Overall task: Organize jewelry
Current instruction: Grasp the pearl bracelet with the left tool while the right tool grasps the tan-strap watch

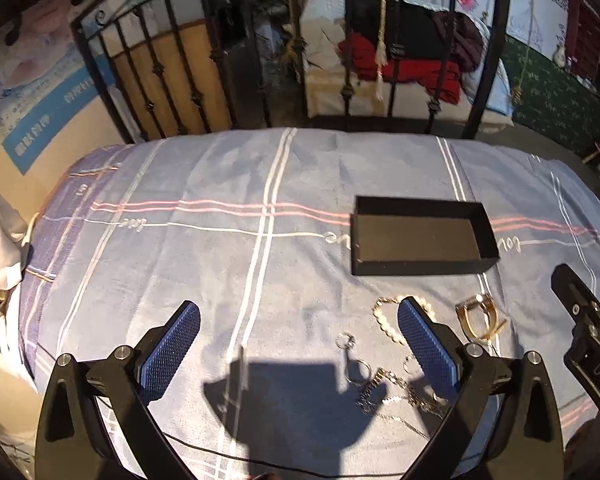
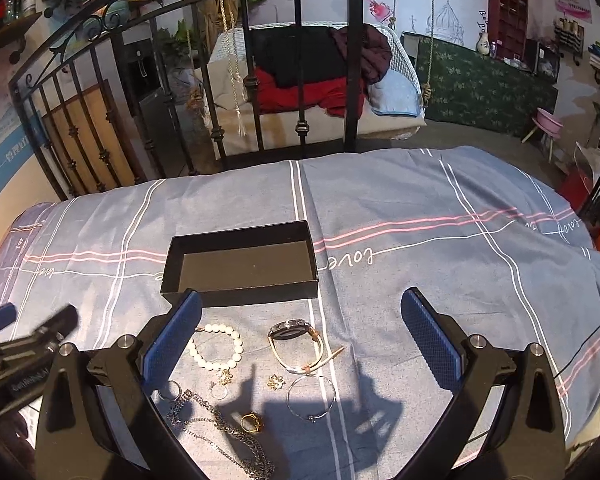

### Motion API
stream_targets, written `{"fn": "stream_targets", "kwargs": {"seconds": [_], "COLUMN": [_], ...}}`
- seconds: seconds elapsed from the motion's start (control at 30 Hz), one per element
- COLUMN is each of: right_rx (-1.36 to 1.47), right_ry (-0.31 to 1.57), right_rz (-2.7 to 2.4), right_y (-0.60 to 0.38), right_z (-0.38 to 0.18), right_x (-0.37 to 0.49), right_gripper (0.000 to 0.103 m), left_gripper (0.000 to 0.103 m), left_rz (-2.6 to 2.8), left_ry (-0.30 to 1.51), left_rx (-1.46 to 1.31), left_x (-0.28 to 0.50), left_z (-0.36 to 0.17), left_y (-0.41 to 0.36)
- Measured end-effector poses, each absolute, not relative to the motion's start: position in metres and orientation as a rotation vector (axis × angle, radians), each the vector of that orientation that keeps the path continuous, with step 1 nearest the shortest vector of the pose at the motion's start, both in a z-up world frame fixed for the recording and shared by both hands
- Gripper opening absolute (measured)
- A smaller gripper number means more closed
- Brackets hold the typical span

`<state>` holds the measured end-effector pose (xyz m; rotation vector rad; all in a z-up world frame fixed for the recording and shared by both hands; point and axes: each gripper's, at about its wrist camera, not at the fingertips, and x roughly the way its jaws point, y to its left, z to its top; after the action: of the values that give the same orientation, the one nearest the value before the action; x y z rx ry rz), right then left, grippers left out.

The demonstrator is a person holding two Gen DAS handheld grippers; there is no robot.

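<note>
"love" on bedsheet (image 2: 350, 258), "DAS" on hand-held gripper (image 1: 588, 284)

Warm low sunlight, hard shadows, fisheye-warped edges

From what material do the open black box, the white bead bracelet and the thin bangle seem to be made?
Black box: probably cardboard, matte; thin straight walls, no shine, and a dull, perhaps felt-lined floor.
White bead bracelet: smooth, round cream beads with a soft gloss, pearl-like; real pearl or plastic cannot be told.
Thin bangle: a silver-coloured metal hoop, seemingly wire; narrow and bright where light hits it.
</note>
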<state>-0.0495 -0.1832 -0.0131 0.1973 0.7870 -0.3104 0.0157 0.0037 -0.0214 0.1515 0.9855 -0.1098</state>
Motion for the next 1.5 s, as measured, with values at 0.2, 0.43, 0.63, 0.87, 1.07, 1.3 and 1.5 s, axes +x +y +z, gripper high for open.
{"fn": "stream_targets", "kwargs": {"seconds": [0.2, 0.43, 0.63, 0.87, 1.07, 1.3, 1.5], "right_rx": [0.132, 0.130, 0.131, 0.123, 0.128, 0.076, 0.106], "right_ry": [0.790, 0.798, 0.822, 0.930, 1.061, 1.119, 1.162], "right_rz": [-0.314, -0.301, -0.291, -0.287, -0.263, -0.210, -0.115], "right_y": [-0.174, -0.173, -0.175, -0.192, -0.201, -0.187, -0.194], "right_z": [-0.011, -0.015, -0.023, -0.059, -0.113, -0.150, -0.175], "right_x": [-0.049, -0.050, -0.051, -0.056, -0.054, -0.029, -0.004], "right_gripper": [0.099, 0.099, 0.099, 0.099, 0.099, 0.099, 0.077], "left_gripper": [0.097, 0.097, 0.097, 0.097, 0.097, 0.097, 0.076], "left_rz": [-0.149, -0.150, -0.147, -0.162, -0.157, -0.181, -0.224], "left_ry": [0.981, 0.959, 0.968, 1.069, 1.148, 1.199, 1.249], "left_rx": [0.173, 0.194, 0.159, 0.110, 0.134, 0.160, 0.243], "left_x": [0.010, 0.006, 0.008, 0.014, 0.019, 0.049, 0.062], "left_z": [-0.026, -0.020, -0.022, -0.061, -0.104, -0.138, -0.178], "left_y": [-0.005, -0.009, -0.006, -0.003, -0.011, -0.044, -0.073]}}
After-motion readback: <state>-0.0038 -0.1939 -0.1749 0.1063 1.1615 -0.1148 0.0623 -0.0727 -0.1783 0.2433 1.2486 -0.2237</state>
